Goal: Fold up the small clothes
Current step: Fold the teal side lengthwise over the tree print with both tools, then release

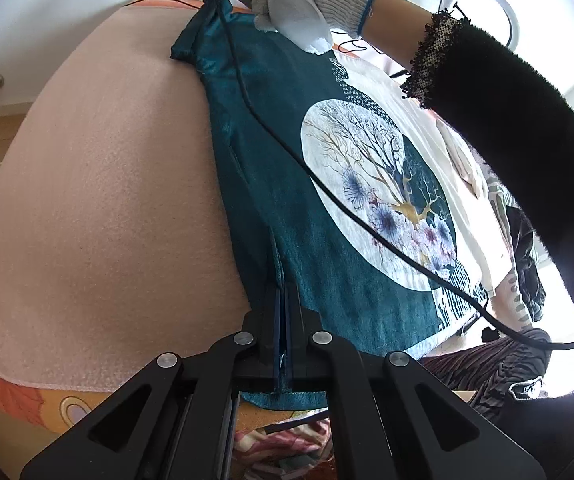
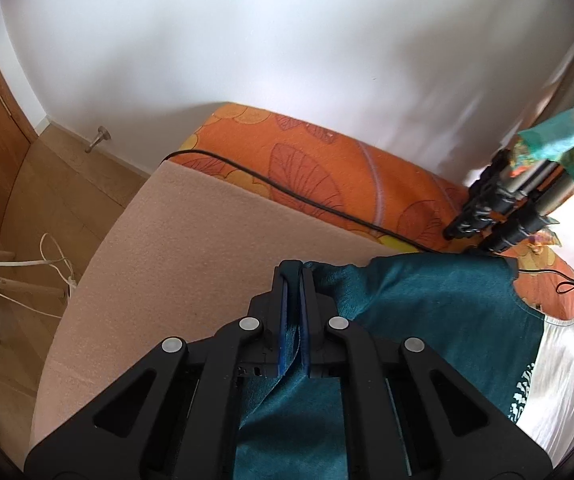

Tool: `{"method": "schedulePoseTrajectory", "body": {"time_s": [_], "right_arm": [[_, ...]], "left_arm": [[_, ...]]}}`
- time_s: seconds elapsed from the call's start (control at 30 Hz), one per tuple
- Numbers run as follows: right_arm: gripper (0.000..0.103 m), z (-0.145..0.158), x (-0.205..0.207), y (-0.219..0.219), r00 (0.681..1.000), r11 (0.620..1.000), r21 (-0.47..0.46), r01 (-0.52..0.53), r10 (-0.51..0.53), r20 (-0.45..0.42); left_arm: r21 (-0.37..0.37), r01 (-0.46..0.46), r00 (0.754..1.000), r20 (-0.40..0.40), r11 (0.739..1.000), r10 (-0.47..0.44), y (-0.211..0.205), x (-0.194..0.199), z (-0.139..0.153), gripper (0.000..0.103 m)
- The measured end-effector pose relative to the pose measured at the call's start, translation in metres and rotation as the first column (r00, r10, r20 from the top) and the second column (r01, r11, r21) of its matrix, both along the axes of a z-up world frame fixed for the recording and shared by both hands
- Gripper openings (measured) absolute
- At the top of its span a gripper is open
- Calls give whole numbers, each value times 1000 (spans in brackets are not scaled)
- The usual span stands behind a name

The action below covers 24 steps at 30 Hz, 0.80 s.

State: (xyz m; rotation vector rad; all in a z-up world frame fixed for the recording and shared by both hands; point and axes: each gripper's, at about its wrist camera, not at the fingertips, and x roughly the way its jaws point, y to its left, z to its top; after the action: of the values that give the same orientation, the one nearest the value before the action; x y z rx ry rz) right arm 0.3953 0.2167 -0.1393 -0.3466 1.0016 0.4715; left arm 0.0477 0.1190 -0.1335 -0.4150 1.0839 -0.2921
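Note:
A small teal shirt (image 1: 271, 184) with a round white tree print lies flat on a pink foam mat (image 1: 107, 200). My left gripper (image 1: 285, 292) is shut on the shirt's near left edge by the hem. At the far end a white-gloved hand (image 1: 299, 0) holds my other gripper over the shirt's sleeve corner. In the right wrist view, my right gripper (image 2: 295, 276) is shut on that teal shirt (image 2: 427, 312), with a fold of the cloth pinched between its blue pads (image 2: 285, 332).
A black cable (image 1: 327, 188) runs across the shirt. An orange leaf-print cover (image 2: 327, 160) lies under the mat, with a black cable (image 2: 287, 190) on it. Tripod legs (image 2: 499, 208) stand at the far right. A pale garment (image 1: 427, 120) lies right of the shirt. Wooden floor and white cords are on the left.

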Motion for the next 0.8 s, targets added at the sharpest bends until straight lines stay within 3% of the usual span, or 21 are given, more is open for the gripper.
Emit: {"method": "schedulePoseTrajectory", "body": {"time_s": [0.23,0.4,0.63,0.8], "right_arm": [[5,32,-7,-52,997,999,28,39,-40,62],[5,53,-13,-114,989,992,77,101,-108,101],[5,45,-7,-188,976,980,47,195,-198,92],[5,27,1,-211,971,974,26,224,-225,80]], "left_arm": [[28,43,998,49,999,-44,-22,0,11,0],[47,104,992,71,993,-108,-51,2,17,0],[66,224,973,44,972,-227,-101,8,8,0],[71,271,961,28,960,-273,-128,13,3,0]]}}
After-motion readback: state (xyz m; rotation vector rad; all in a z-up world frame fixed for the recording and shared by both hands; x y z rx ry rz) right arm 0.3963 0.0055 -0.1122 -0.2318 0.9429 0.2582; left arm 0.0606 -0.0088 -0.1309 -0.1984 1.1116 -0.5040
